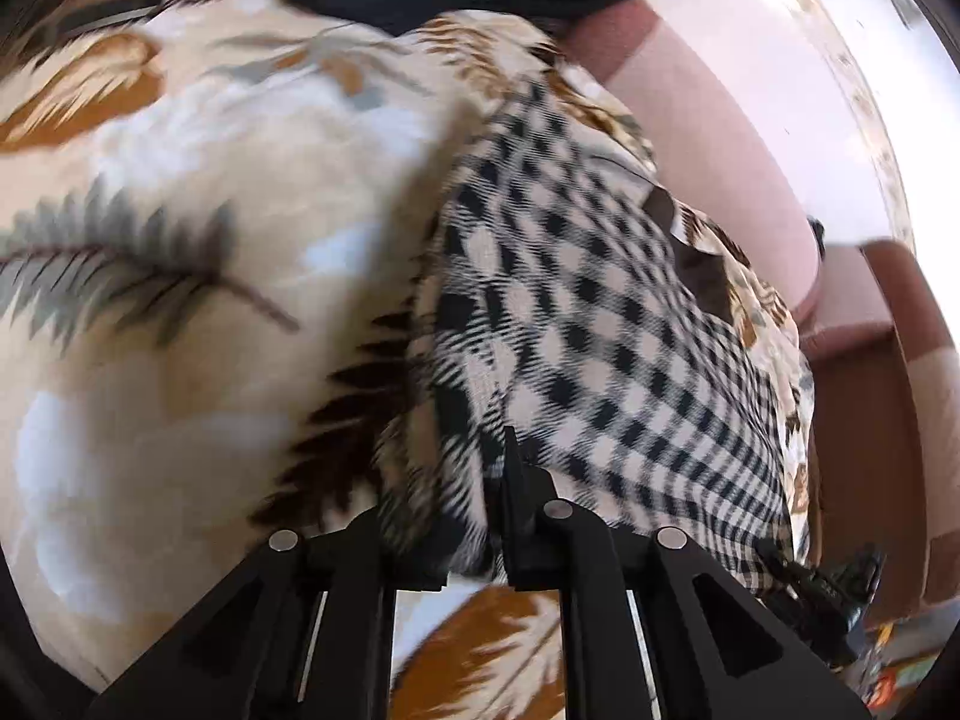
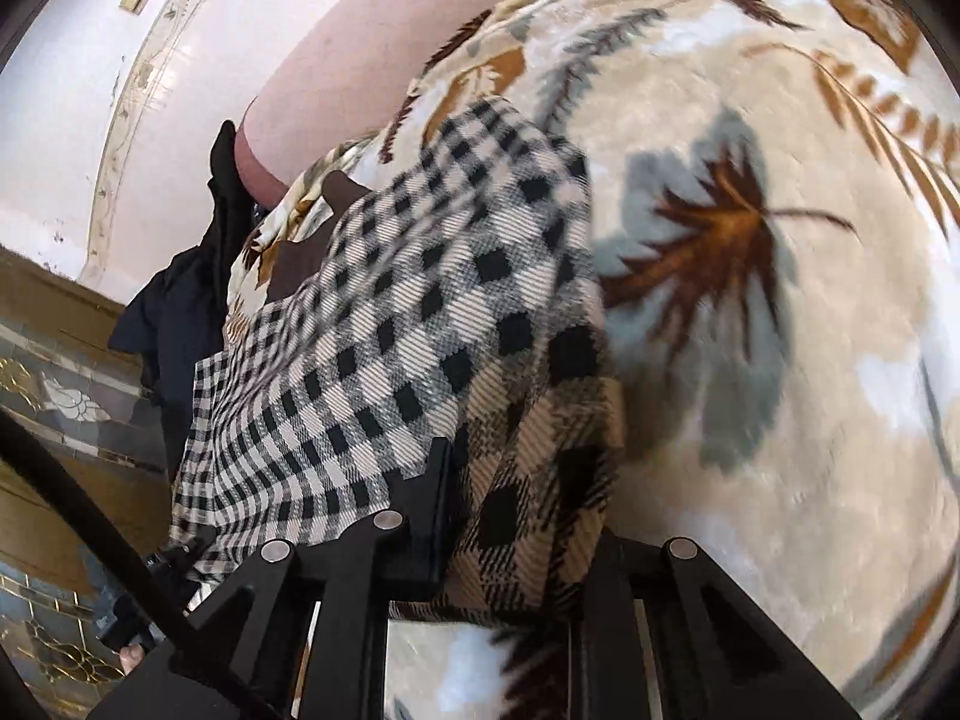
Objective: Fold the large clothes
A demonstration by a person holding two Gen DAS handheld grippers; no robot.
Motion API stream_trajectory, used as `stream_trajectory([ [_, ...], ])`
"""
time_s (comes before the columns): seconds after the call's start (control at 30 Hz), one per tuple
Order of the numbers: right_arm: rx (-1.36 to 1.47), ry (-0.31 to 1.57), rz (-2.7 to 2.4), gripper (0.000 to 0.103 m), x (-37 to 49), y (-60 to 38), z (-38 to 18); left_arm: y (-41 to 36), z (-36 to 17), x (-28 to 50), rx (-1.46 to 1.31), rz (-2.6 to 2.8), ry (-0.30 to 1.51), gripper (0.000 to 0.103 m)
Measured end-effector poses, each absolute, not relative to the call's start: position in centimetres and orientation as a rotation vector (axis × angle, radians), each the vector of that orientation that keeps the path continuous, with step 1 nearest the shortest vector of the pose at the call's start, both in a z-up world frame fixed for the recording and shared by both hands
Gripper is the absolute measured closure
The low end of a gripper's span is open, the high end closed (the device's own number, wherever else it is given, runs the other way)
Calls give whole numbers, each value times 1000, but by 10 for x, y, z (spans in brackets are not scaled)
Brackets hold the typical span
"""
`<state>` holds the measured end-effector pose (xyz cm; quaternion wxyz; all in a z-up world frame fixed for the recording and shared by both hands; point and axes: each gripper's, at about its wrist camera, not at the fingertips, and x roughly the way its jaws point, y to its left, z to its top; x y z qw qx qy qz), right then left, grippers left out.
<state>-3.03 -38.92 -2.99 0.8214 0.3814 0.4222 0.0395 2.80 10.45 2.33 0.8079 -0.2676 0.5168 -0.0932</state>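
Both views blurred. My left tool is pinched on a fold of the checked garment at lower centre; fingertips buried in cloth. My right tool likewise grips the checked garment, its right finger hidden under fabric. Garment lies on the leaf-print blanket, running toward the pink bed edge. Dark clothing at left, cut off.

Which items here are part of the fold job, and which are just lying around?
In the job:
- checked garment, pinched at one edge by both grippers
- left gripper
- right gripper

Lying about:
- leaf-print blanket underneath
- dark clothing at the bed's edge
- pink headboard
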Motion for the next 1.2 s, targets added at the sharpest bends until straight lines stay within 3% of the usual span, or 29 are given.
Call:
stream_trajectory([
  [0.5, 924, 859, 79, 78, -62, -415, -39, 156, 55, 6, -517, -78, 923, 85],
  [0.57, 915, 866, 60, 75, -58, -414, -39, 152, 62, 5, -483, -89, 896, 84],
  [0.67, 895, 878, 16, 58, -53, -416, -44, 136, 68, 4, -438, -127, 873, 80],
  [0.7, 883, 868, -30, 49, -54, -421, -45, 129, 69, 3, -419, -144, 869, 80],
  [0.93, 970, 796, -103, 47, -65, -476, -27, 35, 85, -17, -190, -354, 837, 75],
  [1.03, 875, 851, -39, 42, -43, -479, -15, -28, 85, -41, -60, -494, 832, 61],
  [1.2, 818, 907, 13, 42, -5, -479, -22, -135, 66, -88, 224, -680, 819, 60],
])
